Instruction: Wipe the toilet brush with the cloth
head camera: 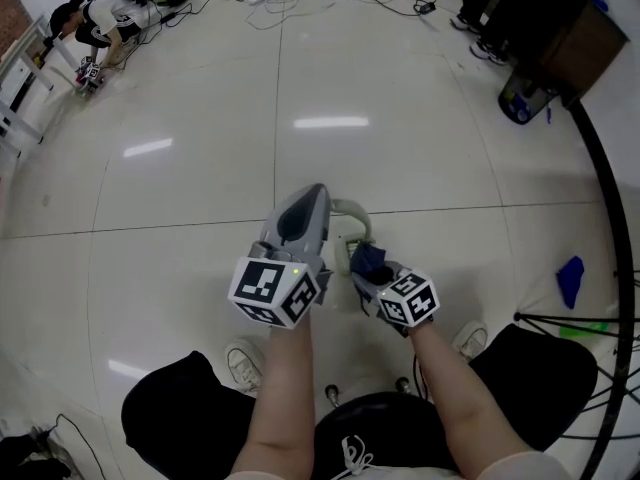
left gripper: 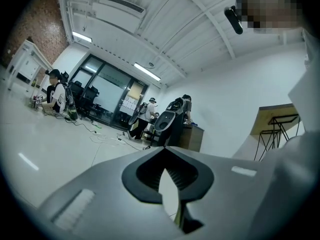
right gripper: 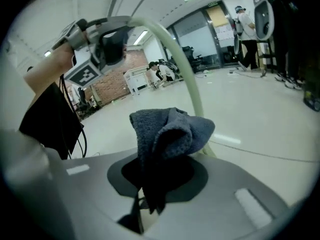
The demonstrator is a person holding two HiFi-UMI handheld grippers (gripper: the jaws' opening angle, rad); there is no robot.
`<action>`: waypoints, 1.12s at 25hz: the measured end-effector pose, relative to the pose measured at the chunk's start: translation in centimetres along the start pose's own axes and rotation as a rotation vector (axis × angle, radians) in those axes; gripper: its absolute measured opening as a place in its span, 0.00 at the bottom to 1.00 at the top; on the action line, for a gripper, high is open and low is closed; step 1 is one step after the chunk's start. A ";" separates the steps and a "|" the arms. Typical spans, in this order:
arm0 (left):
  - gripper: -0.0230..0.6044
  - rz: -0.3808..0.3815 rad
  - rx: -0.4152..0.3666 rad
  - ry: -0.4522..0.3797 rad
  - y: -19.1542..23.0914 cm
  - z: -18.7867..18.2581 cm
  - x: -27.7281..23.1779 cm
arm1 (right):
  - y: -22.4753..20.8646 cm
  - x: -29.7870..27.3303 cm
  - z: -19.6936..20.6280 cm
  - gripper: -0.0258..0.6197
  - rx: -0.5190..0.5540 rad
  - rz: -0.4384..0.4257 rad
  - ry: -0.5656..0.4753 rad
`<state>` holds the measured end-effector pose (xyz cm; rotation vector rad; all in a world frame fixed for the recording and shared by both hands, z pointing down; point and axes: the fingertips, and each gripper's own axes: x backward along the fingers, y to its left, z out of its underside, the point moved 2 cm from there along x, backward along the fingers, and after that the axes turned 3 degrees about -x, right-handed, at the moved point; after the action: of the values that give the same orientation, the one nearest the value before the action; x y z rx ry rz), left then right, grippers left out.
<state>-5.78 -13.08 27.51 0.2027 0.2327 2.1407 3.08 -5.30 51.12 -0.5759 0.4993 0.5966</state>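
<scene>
Both grippers are loaded. right gripper (right gripper: 156, 180): jaws pinched on a bunched cloth (right gripper: 170, 134), with the wad standing proud of the tips. left gripper (left gripper: 169, 181): jaws almost together, with only a pale sliver in the gap. Its own view is poor there, but the right gripper view shows it clamped on the top end of the toilet brush (right gripper: 197, 106), so I read that as a firm hold. Nothing rests on anything. Brush and cloth are both held above the floor (head camera: 200, 198), in front of the person's shoes, with the cloth right at the handle's lower run.

For the wipe:
- Use the left grip as the anchor.
- Press the wad onto the tube and drag it along the arc, not across it.
- Roll the brush between strokes to reach the back side.
- Keep the pinch deep — drag may pull a shallow bite out.

Materials:
- Cloth: blue-grey, nubby knit, soft and floppy, so it should conform well.
- Handle: a smooth, pale greenish round tube bent in a long curve, likely plastic — it may swivel in the jaws.
- Floor: glossy pale tile.
</scene>
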 end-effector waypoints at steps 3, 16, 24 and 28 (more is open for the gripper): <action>0.05 0.010 -0.013 0.007 -0.5 0.1 0.0 | 3.2 0.7 -4.2 0.15 0.124 0.003 -0.084; 0.05 0.017 -0.033 0.040 -1.1 0.1 0.3 | 6.4 3.9 -15.4 0.14 0.036 0.097 -0.303; 0.05 0.051 -0.022 0.050 -1.4 0.5 0.3 | 1.9 4.7 -13.9 0.14 -0.355 0.078 -0.416; 0.05 0.066 -0.104 0.122 -2.1 1.8 -0.1 | 0.3 5.2 -13.1 0.14 -0.456 0.091 -0.439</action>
<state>-3.69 -11.86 28.70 0.0190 0.1867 2.2273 3.16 -11.37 38.36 -0.8279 -0.0316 0.9069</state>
